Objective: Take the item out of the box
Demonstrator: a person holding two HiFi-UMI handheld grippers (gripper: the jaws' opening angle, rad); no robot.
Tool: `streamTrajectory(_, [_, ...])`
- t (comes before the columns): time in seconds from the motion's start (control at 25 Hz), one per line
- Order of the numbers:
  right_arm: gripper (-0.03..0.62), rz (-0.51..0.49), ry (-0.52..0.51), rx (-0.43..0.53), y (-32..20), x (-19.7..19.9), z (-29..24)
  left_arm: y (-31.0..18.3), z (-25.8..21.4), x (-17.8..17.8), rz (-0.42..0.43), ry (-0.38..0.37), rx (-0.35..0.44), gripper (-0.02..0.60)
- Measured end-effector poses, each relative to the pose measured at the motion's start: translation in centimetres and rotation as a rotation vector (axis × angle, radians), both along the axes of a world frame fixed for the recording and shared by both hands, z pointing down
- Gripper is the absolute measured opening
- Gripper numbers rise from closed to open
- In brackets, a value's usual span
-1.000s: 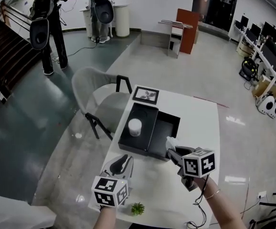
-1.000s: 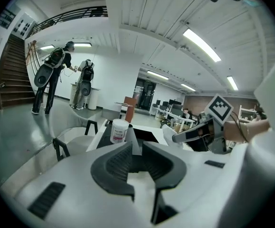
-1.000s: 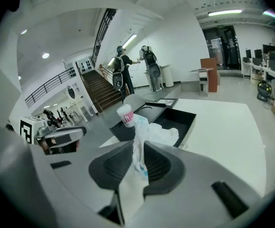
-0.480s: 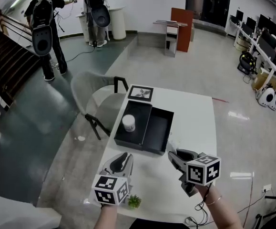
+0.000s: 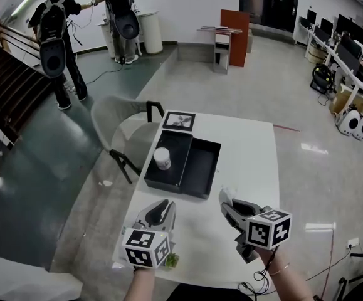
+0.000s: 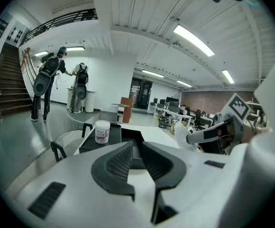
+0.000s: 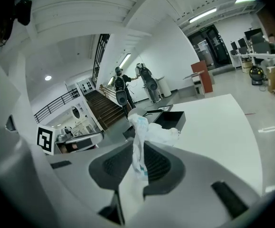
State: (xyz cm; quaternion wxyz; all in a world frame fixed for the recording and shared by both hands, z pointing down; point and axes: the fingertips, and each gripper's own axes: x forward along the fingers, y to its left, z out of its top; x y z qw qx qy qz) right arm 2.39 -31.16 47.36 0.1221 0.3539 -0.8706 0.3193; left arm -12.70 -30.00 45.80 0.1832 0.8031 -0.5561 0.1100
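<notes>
The black box (image 5: 203,168) lies open on the white table (image 5: 250,155), and its lid (image 5: 168,168) sits beside it on the left. A white jar (image 5: 162,158) stands on the lid. My right gripper (image 5: 227,207) hovers over the table on the near side of the box, shut on a crumpled white packet (image 5: 225,196). In the right gripper view the packet (image 7: 149,132) sticks up between the pads of the right gripper (image 7: 138,148). My left gripper (image 5: 158,213) is near the table's front left and shut, with nothing in it. Its view shows the jar (image 6: 102,131) ahead.
A framed picture (image 5: 179,120) lies behind the box. A small green plant (image 5: 172,261) sits at the front edge, half hidden by my left gripper. A grey chair (image 5: 115,121) stands left of the table. Two people (image 5: 56,36) stand far off.
My right gripper has drawn back from the box toward the near edge, carrying the white packet. The left gripper has barely moved.
</notes>
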Motion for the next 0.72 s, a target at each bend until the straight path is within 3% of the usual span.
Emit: streamTrajectory(0.72, [0.066,0.007,-0.007,0.055,1.4,2.5,-1.9,0.9,-2.0,2.5,-0.002,-0.067,0.026,0.055])
